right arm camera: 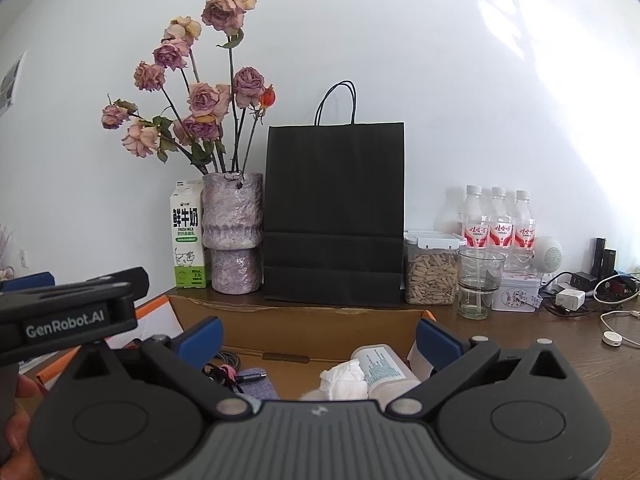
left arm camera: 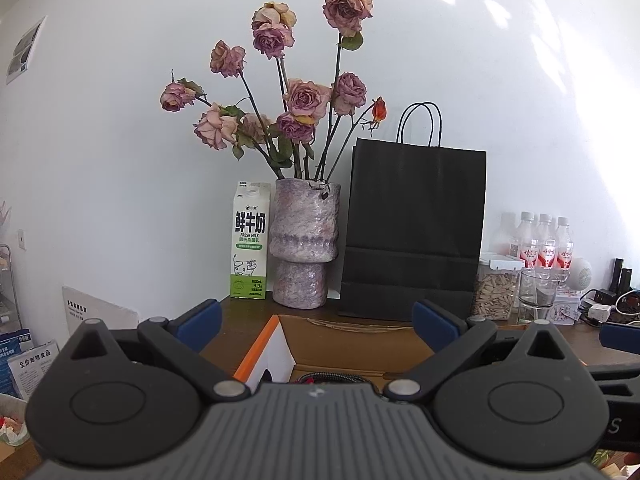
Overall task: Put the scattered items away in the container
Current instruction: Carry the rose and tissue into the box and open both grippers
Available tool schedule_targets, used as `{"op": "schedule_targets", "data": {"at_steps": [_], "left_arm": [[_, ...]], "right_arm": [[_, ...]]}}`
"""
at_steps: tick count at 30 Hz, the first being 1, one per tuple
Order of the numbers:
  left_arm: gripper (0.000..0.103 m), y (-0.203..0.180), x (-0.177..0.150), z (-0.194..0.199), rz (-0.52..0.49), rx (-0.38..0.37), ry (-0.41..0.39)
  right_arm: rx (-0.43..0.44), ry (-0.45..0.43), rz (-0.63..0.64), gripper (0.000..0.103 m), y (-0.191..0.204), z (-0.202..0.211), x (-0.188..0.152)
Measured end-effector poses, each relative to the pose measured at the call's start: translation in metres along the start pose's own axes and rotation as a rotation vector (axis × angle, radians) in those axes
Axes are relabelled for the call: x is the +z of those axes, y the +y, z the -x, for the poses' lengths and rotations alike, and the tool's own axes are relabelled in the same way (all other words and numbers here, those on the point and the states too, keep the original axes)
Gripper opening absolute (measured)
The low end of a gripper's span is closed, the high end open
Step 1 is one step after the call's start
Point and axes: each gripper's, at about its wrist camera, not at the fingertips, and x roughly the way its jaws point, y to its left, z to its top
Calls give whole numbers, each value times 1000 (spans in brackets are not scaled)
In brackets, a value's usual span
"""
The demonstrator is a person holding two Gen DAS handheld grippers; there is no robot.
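Note:
An open cardboard box (right arm camera: 320, 318) with orange-edged flaps stands on the wooden table; it also shows in the left wrist view (left arm camera: 352, 344). Inside it lie a white bottle (right arm camera: 382, 366), a crumpled white tissue (right arm camera: 346, 378), a coiled black cable (right arm camera: 222, 372) and a grey-blue pouch (right arm camera: 258, 386). My right gripper (right arm camera: 318, 338) is open and empty above the box. My left gripper (left arm camera: 316, 322) is open and empty above the box's left part, where a cable (left arm camera: 332, 378) shows. The left gripper's body (right arm camera: 72, 312) appears at the left of the right wrist view.
Along the wall stand a milk carton (left arm camera: 250, 242), a vase of dried roses (left arm camera: 304, 244), a black paper bag (right arm camera: 334, 216), a seed jar (right arm camera: 430, 272), a glass (right arm camera: 478, 280), three bottles (right arm camera: 498, 222), a tin and chargers with cables (right arm camera: 600, 296).

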Motion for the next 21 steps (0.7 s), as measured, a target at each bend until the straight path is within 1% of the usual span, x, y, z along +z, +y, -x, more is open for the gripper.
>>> {"op": "schedule_targets", "data": {"at_steps": [10,15,21], "left_arm": [[103,5,0,7,19,-11,-8],[103,9,0,9,43,-29,-14],[103,11,0,11,42,-27,4]], "right_arm": [[-2,-9,4,103,0,8,0],[1,-23,5,103,0,15,1],[0,-33,5,103,-3,22,2]]}}
